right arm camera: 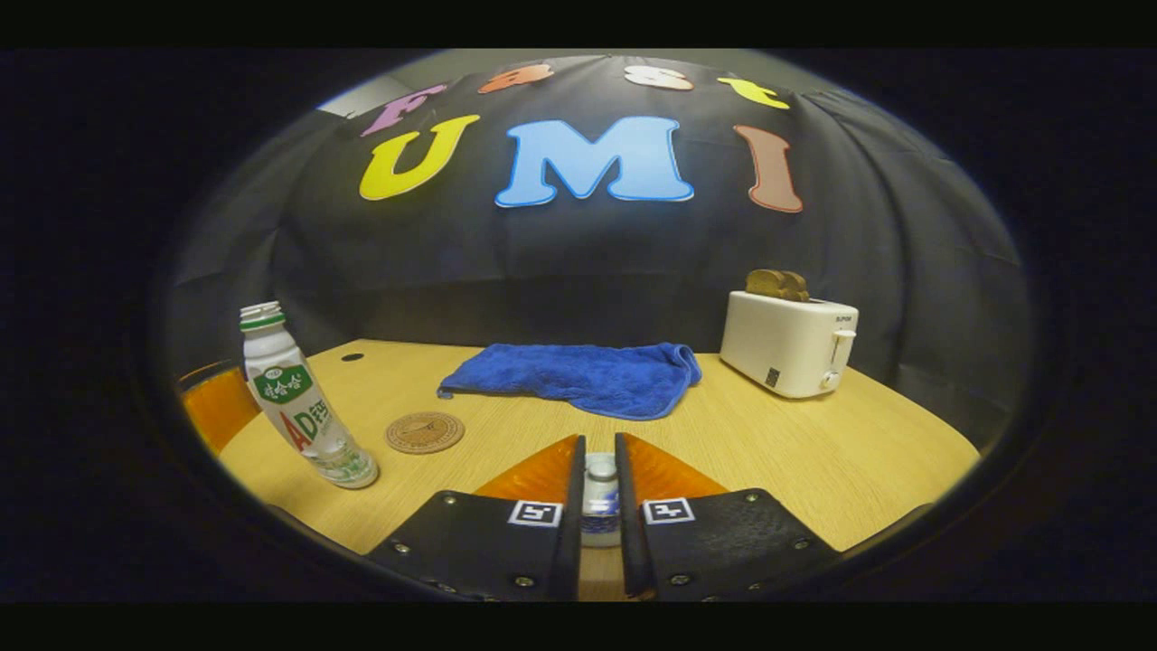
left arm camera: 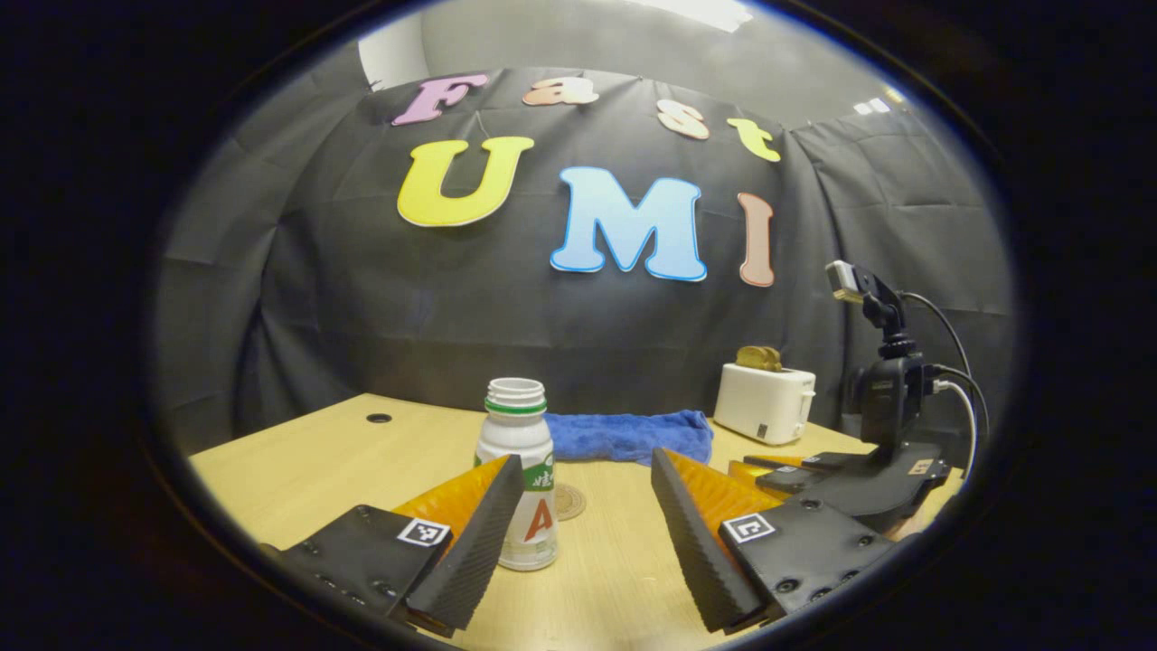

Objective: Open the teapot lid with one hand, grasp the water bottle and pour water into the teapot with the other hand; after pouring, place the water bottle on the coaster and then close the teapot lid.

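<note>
An uncapped white water bottle (left arm camera: 520,452) with a green neck ring stands upright on the table, partly behind the left finger of my left gripper (left arm camera: 586,461). That gripper is open and holds nothing. In the right gripper view the same bottle (right arm camera: 294,398) stands at the far left, with a round coaster (right arm camera: 425,432) just right of it. My right gripper (right arm camera: 600,443) is shut on a small white knob with blue marks, the teapot lid (right arm camera: 600,495). The teapot's body is hidden below the fingers. The coaster (left arm camera: 569,500) lies right behind the bottle.
A blue towel (right arm camera: 578,375) lies folded at the back middle of the wooden table (right arm camera: 813,452). A white toaster (right arm camera: 791,344) with toast in it stands at the back right. In the left gripper view my right gripper (left arm camera: 782,470) with its camera mount sits at the right.
</note>
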{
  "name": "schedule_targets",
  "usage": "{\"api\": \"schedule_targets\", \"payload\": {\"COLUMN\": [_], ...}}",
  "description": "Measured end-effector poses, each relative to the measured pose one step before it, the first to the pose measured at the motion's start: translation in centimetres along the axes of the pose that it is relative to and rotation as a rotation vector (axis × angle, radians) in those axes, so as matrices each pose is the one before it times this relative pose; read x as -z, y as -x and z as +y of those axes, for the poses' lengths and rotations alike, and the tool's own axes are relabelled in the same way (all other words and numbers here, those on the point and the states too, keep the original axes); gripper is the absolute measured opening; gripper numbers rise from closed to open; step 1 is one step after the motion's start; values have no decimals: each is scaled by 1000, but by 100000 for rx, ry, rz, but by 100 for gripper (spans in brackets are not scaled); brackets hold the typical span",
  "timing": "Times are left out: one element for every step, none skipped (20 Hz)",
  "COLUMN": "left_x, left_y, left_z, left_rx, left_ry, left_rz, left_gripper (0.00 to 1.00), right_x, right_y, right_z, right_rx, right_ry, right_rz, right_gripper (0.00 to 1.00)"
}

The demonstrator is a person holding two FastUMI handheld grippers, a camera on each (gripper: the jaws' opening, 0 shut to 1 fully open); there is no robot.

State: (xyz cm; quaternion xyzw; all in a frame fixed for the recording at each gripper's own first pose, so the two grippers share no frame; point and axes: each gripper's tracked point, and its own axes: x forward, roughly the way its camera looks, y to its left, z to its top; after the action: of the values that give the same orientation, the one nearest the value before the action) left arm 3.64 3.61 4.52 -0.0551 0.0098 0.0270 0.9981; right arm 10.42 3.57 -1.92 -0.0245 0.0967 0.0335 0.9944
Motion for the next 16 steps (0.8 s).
{"api": "schedule_targets", "payload": {"left_x": [33, 167, 208, 57, 126, -10, 55, -65, 152, -17, 0, 21, 258, 97, 94, -101], "left_y": [10, -100, 0, 20, -75, -98, 79, 37, -9, -105, -44, 19, -33, 60, 51, 79], "left_z": [55, 61, 87, 22, -131, -70, -19, -43, -92, 120, 206, 254, 233, 198, 143, 162], "left_rx": [137, -68, -27, 65, 265, 280, 143, -57, -40, -493, -649, -722, -488, -292, -88, -275], "left_ry": [208, 147, 193, 287, 299, 223, -12, -293, -597, -801, -967, -767, -246, 415, 724, 528], "left_rz": [222, 198, 184, 67, 115, 105, -16, -31, 42, 65, 114, 194, 478, 329, 125, -25], "left_gripper": [94, 93, 93, 93, 98, 98, 98, 98, 98, 98, 98, 98, 98, 98, 98, 93], "right_x": [-80, 3, 97, -77, 40, -125, 123, -73, 28, -72, 29, -102, 88, -1088, 1065, -141], "right_y": [37, -50, -8, -117, 46, 131, -160, -14, 59, 25, 30, -6, -91, 1284, -1194, -96], "right_z": [70, 105, 27, -62, -4, -43, 108, -3, -32, 28, 30, -75, -71, -567, 80, 62], "right_rx": [-290, -462, -249, -63, -49, -58, -203, -81, 210, 209, 27, -22, -40, 1880, -478, -461], "right_ry": [394, 651, 675, 322, 411, -218, 467, 637, 602, 978, 1241, -31, -657, -2480, -4032, -995], "right_rz": [-722, 0, -105, 79, 458, 218, 347, 218, 56, 42, -230, 33, 321, -522, 997, 168], "right_gripper": [18, 18, 18, 19, 19, 19, 19, 19, 7, 13, 19, 38, 38, 19, 22, 4]}}
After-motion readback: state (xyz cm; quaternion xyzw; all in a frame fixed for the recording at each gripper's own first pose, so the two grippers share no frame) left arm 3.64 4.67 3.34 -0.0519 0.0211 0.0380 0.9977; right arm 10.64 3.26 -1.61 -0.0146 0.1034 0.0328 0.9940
